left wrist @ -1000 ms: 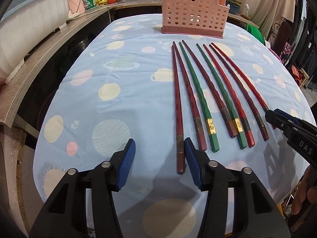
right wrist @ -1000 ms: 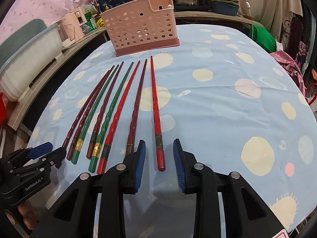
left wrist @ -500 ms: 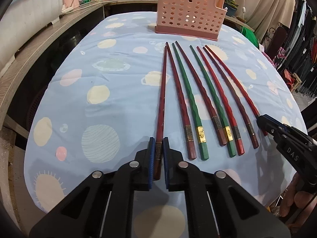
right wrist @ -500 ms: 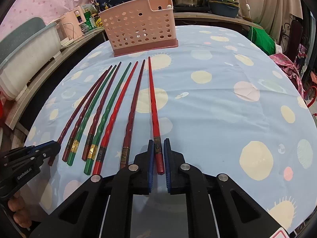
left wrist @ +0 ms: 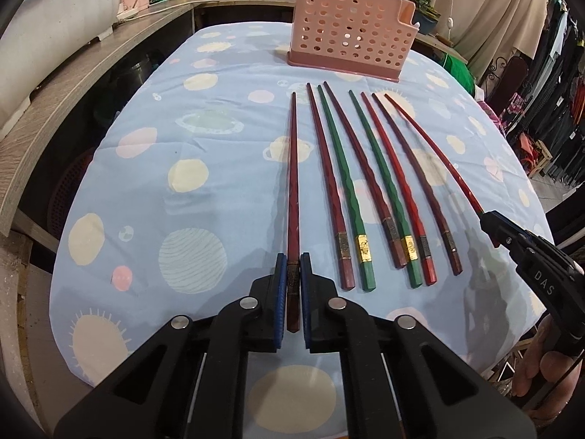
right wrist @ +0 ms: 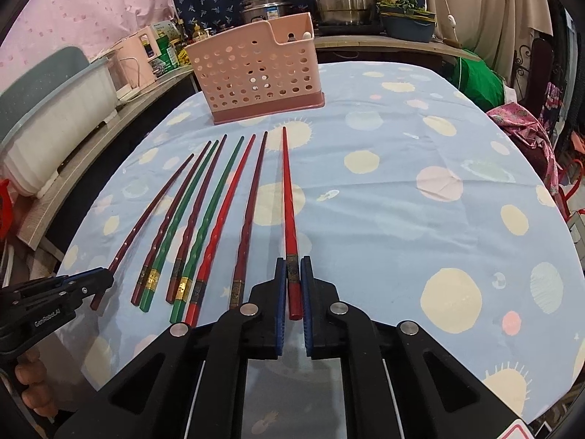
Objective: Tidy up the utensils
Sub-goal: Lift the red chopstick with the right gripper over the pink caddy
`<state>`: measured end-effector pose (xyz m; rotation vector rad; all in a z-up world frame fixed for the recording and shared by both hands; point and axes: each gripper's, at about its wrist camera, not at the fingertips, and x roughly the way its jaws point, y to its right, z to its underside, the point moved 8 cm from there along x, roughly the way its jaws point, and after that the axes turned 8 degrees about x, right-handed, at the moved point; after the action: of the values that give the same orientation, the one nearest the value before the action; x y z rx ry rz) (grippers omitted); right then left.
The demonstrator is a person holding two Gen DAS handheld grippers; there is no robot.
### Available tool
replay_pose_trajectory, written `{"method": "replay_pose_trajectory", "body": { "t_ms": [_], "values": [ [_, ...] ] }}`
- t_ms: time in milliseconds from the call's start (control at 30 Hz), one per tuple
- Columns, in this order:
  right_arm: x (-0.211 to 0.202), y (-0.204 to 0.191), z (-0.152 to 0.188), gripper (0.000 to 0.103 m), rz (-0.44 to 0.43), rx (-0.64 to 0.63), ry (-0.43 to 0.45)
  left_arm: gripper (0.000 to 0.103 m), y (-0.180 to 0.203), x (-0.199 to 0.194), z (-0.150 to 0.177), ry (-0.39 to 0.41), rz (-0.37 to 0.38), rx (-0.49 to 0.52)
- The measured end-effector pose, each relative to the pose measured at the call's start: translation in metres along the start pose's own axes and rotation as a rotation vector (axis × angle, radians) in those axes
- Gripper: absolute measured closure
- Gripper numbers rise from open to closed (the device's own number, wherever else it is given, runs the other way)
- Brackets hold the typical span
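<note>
Basket [left wrist: 351, 34]: far end of the table [left wrist: 153, 153], upright on the cloth, beyond the chopstick tips.
Loose chopsticks [left wrist: 369, 190]: six side by side on the cloth, thick ends near, tips toward the basket.
Left gripper [left wrist: 290, 289]: near edge, clamped on the leftmost chopstick [left wrist: 292, 183].
Right gripper [right wrist: 292, 292]: near edge, clamped on the rightmost chopstick [right wrist: 289, 212].
Counter [left wrist: 73, 84]: along the table's left side.

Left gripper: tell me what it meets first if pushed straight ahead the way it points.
The left gripper, shut on the dark red chopstick, points up bare tablecloth. Nothing blocks it; the pink utensil basket stands slightly right of that line, though depth is unclear.
</note>
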<state>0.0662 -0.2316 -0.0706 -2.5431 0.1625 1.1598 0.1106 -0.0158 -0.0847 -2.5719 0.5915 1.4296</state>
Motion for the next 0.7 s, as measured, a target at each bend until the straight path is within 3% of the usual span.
{"method": "replay_pose_trajectory", "body": {
  "t_ms": [333,700],
  "values": [
    [-0.035,0.000,-0.036,0.096,-0.058,0.044,0.085,0.096,-0.006,-0.034,-0.028,0.077,0.010,-0.011],
    [-0.069,0.006,-0.092,0.096,-0.081,0.060,0.212,0.096,-0.016,-0.071,-0.080,0.183,-0.006,-0.015]
  ]
}}
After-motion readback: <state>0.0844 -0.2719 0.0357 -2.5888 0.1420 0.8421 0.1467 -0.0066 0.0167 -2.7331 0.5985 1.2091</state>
